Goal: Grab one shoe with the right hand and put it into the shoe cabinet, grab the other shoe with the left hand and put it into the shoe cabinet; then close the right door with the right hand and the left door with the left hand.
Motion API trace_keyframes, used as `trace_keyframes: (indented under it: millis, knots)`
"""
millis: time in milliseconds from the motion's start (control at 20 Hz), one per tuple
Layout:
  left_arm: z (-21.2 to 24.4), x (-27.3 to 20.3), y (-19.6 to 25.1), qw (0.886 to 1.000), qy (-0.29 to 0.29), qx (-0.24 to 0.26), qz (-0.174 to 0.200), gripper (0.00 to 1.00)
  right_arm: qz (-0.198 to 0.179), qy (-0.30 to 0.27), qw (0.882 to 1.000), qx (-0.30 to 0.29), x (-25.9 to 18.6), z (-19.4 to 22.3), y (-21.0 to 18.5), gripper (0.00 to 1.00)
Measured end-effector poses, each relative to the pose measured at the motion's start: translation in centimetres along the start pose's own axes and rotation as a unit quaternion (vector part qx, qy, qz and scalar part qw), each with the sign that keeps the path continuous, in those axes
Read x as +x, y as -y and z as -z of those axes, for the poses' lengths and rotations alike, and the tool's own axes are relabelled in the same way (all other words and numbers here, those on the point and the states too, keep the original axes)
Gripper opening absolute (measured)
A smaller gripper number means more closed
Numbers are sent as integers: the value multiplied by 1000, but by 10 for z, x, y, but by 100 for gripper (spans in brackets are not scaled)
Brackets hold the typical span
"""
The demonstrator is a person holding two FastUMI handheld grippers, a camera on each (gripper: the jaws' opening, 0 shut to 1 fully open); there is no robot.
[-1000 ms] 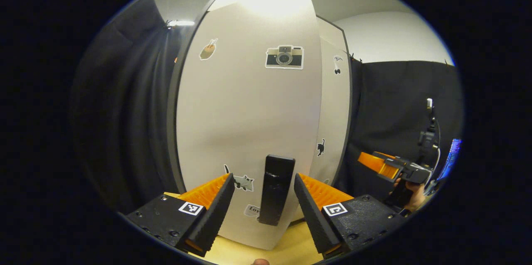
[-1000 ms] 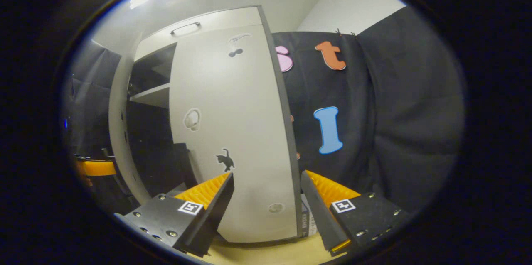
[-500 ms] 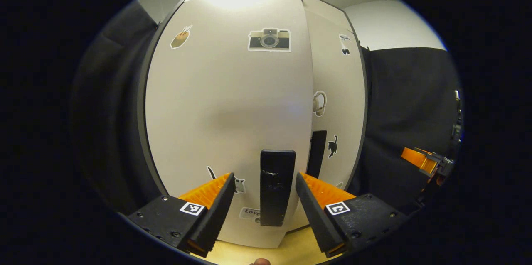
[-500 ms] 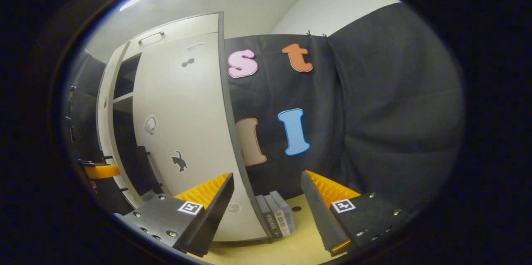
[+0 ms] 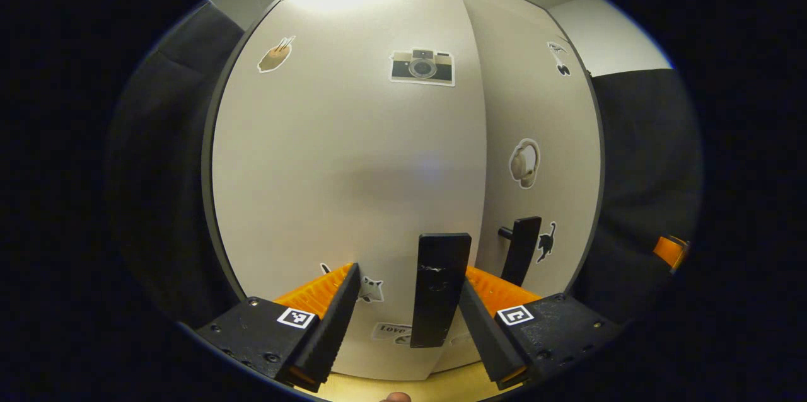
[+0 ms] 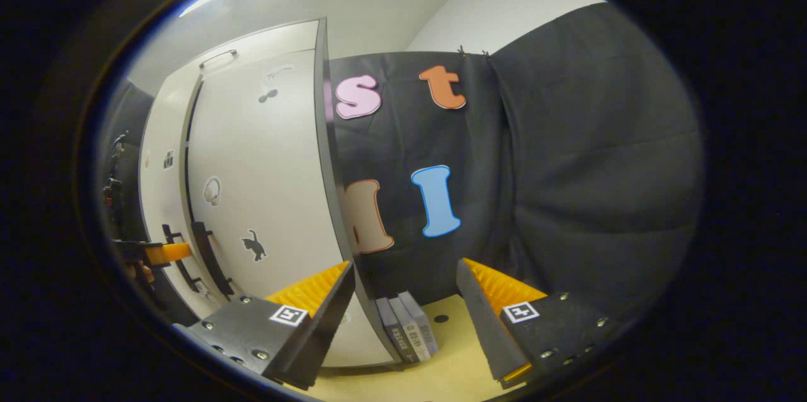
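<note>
Left door (image 5: 347, 156) now swung nearly flush since half second ago, black handle (image 5: 439, 288) framed by wide-spread left gripper (image 5: 406, 320); right gripper (image 6: 403, 320) also wide, nothing held.

Left door (image 5: 347, 169) and its handle (image 5: 438, 288) directly before left gripper (image 5: 406, 320).

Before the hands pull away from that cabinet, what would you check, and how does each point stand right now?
1. Left door shut: ok, it looks level with the right door, no dark opening between them.
2. Right door shut: ok.
3. Left gripper open around the left handle, not clamped: ok.
4. Right gripper open and empty: ok.
5. Shoes inside: cannot tell, doors hide them.
6. Books beside the cabinet, clear of the right gripper: ok.
</note>
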State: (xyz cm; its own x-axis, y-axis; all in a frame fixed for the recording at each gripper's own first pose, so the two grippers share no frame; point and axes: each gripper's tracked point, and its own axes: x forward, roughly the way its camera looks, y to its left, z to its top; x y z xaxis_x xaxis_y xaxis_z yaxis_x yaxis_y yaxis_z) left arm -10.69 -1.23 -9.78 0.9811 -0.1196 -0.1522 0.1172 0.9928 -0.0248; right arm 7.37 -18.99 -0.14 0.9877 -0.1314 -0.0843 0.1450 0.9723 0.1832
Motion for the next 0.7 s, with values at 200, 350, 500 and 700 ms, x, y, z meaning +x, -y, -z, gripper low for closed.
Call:
trace_keyframes:
  millis: [200, 350, 500, 700]
  knots:
    - [0, 3, 0, 1000, 3, -4, -7, 90, -10, -2, 1000, -5, 7, 1, -6, 96]
    - [-1, 8, -1, 1000, 2, -5, -9, 90, -17, -5, 1000, -12, 9, 3, -8, 96]
    - [-1, 7, 0, 1000, 0, -9, -9, 91, -25, -6, 1000, -16, 8, 2, -18, 97]
    - [-21, -20, 1, 1000, 9, -27, -3, 91, -44, -4, 998, -36, -2, -16, -47, 96]
